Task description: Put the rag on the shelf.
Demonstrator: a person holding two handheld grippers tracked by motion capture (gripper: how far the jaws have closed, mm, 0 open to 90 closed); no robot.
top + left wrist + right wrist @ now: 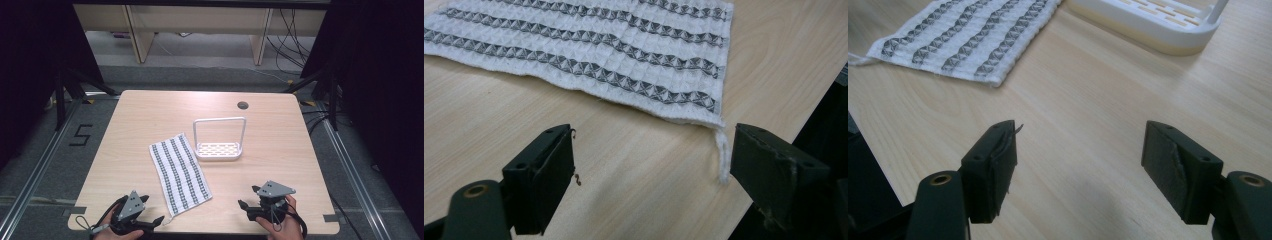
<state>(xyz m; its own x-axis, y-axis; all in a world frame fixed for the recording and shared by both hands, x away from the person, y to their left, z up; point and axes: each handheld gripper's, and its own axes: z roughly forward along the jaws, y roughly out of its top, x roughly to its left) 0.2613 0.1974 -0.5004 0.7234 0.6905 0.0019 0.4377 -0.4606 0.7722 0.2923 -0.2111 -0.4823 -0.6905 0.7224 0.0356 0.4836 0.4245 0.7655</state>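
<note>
Black digit "5" (80, 135) marked on grey floor (50, 165), left of table (150, 110), no other readable text

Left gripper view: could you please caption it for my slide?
Open left gripper poised at the striped towel's near corner on the wooden table.

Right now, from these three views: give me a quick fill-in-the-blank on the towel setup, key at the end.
1. The striped towel lies ____ on the table.
2. The white rack stands to the towel's ____ in the high view.
3. The left tool has its jaws ____, with nothing between them.
4. The loose loop at the towel's corner hangs beside the ____ tool.

Missing words: flat; right; open; left
</note>
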